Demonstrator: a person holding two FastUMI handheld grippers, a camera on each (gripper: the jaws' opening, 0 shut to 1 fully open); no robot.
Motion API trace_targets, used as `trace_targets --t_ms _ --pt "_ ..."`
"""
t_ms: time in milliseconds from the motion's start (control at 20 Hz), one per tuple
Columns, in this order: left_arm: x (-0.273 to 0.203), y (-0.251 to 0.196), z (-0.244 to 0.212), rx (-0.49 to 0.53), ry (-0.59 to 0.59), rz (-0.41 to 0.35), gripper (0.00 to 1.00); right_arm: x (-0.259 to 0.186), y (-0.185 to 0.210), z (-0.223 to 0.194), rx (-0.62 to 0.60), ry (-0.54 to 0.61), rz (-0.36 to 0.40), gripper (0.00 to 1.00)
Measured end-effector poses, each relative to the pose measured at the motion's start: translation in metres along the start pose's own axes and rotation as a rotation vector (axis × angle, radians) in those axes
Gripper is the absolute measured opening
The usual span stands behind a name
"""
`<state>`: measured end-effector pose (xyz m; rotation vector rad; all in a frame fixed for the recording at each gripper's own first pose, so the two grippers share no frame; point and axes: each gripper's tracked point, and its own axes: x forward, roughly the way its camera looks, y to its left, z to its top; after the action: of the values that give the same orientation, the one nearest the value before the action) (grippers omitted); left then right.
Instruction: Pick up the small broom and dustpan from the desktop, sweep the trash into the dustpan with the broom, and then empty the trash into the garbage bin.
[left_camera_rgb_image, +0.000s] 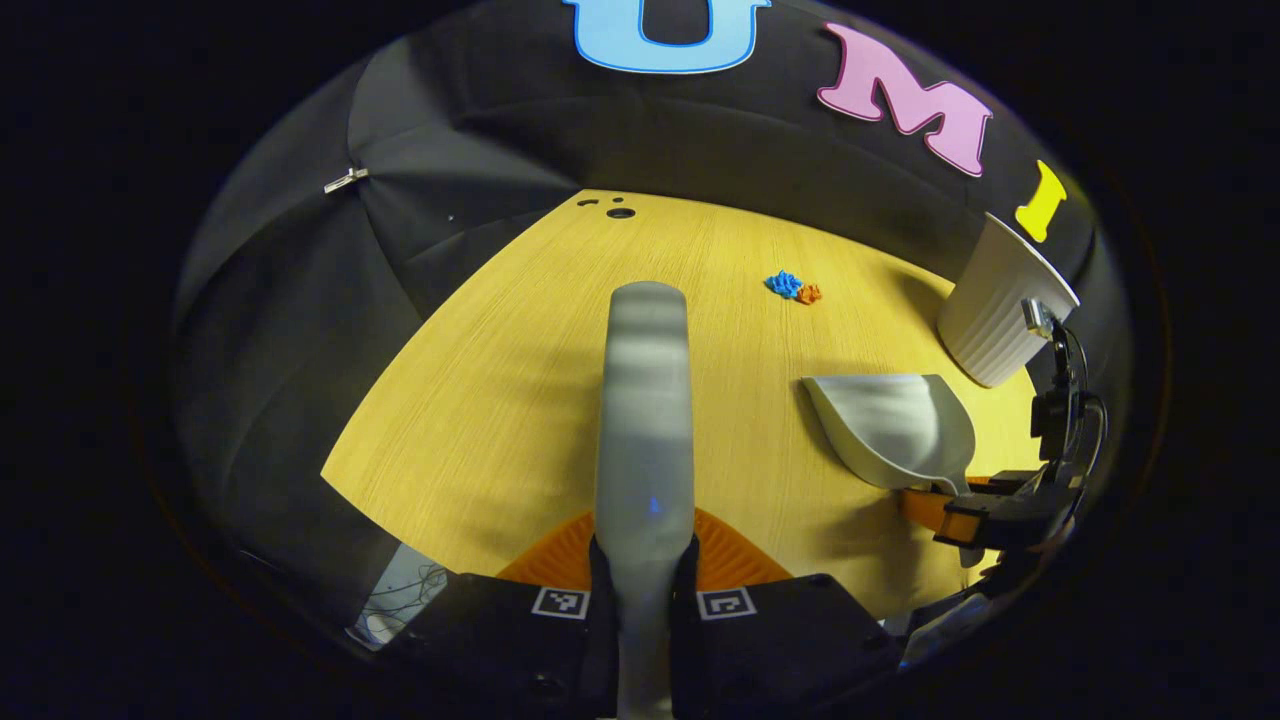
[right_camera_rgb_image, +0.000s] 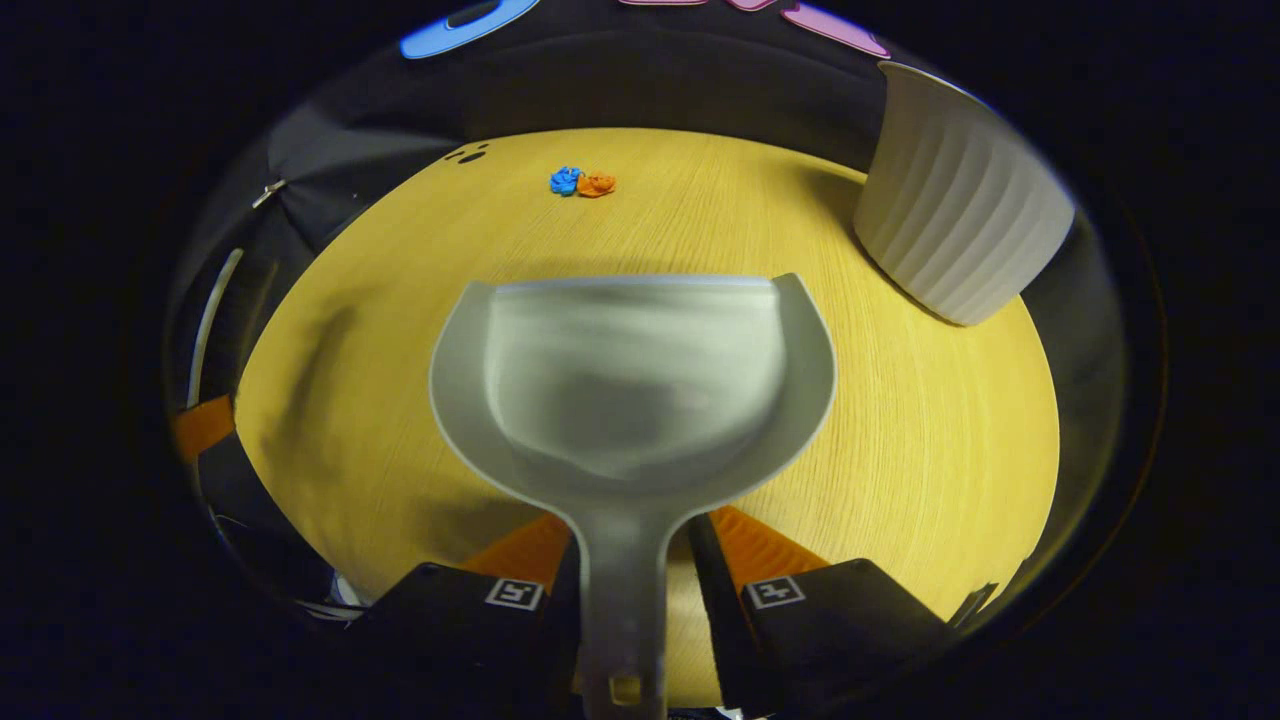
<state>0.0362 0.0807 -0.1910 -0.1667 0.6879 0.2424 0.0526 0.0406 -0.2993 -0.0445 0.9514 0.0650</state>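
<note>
- Trash (left_camera_rgb_image: 793, 287) lies unswept on the far tabletop (left_camera_rgb_image: 500, 400), near the bin (left_camera_rgb_image: 995, 310).
- Pickup looks done: left claw (left_camera_rgb_image: 643, 575) pinches the broom (left_camera_rgb_image: 645, 400); right claw (right_camera_rgb_image: 628, 570) pinches the dustpan (right_camera_rgb_image: 635, 380) handle.
- Sweeping and emptying remain.

The desktop (right_camera_rgb_image: 900, 420) looks like matt wood grain. The dustpan (right_camera_rgb_image: 630, 380) is smooth grey plastic; the garbage bin (right_camera_rgb_image: 950, 230) is ribbed.

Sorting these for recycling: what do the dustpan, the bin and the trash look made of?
Dustpan: likely molded plastic, grey, smooth with a soft sheen. Garbage bin: white and ribbed, probably matte plastic. Trash: blue and orange crumpled bits, perhaps paper or foil; too small to tell.
</note>
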Motion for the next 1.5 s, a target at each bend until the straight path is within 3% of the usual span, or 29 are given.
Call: trace_targets --t_ms 100,200,250,400,450,600,650,700,1000,1300,1500 --pt "0.008 -0.008 0.004 0.003 0.008 -0.003 0.25 -0.003 -0.002 0.000 -0.004 0.007 0.021 0.40" --pt "0.020 -0.012 0.011 0.015 0.023 0.003 0.25 -0.003 -0.001 -0.002 -0.015 0.021 0.068 0.43" --pt "0.025 -0.017 0.014 0.020 0.030 -0.004 0.25 -0.002 -0.001 -0.001 -0.018 0.031 0.094 0.39" --pt "0.044 -0.025 0.032 0.075 0.041 -0.015 0.25 -0.006 -0.004 -0.004 -0.024 0.062 0.154 0.37" --pt "0.051 -0.029 0.041 0.098 0.044 -0.024 0.25 -0.005 -0.007 -0.004 -0.035 0.071 0.160 0.40" --pt "0.076 -0.046 0.063 0.157 0.069 -0.071 0.25 -0.007 -0.020 -0.006 -0.097 0.068 0.170 0.32" --pt "0.087 -0.050 0.070 0.186 0.078 -0.081 0.23 -0.008 -0.025 -0.006 -0.117 0.065 0.176 0.36" --pt "0.098 -0.052 0.079 0.217 0.083 -0.084 0.25 -0.008 -0.029 -0.008 -0.132 0.063 0.184 0.32" --pt "0.173 -0.069 0.141 0.422 0.089 -0.090 0.25 -0.014 -0.050 -0.009 -0.178 0.049 0.221 0.36" --pt "0.232 -0.099 0.198 0.731 0.060 -0.118 0.25 -0.019 -0.070 -0.003 -0.180 0.060 0.238 0.32" --pt "0.258 -0.132 0.211 0.954 0.063 -0.187 0.23 -0.017 -0.088 0.000 -0.190 0.063 0.227 0.39"
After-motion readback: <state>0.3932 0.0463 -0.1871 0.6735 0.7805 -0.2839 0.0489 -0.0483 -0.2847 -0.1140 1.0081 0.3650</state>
